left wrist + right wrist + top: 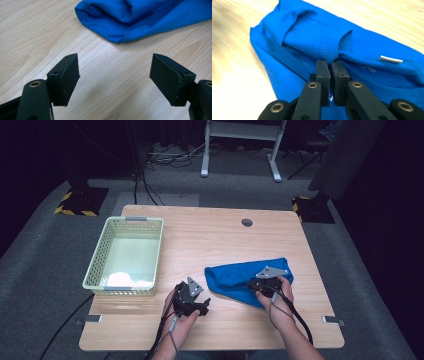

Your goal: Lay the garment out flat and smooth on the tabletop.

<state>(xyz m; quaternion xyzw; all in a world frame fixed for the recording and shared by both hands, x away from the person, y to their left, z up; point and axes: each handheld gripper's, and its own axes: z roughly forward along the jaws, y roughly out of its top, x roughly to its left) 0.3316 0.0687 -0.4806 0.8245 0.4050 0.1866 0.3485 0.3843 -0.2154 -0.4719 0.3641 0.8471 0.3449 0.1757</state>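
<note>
A blue shirt (232,276) lies folded on the right half of the wooden table (210,237). My right gripper (256,285) rests on its near right part. In the right gripper view its jaws are pressed together (330,65) on the ribbed collar of the shirt (312,32), beside a small white tag (390,59). My left gripper (204,306) hovers over bare wood just left of the shirt. It stands wide open (115,75) with nothing between its pads, and the shirt's folded edge (140,17) lies a short way beyond them.
A pale green plastic basket (97,257) stands at the table's left, with something white (122,279) in its near end. A round cable hole (247,222) sits near the far edge. Cables trail from both grippers toward the person.
</note>
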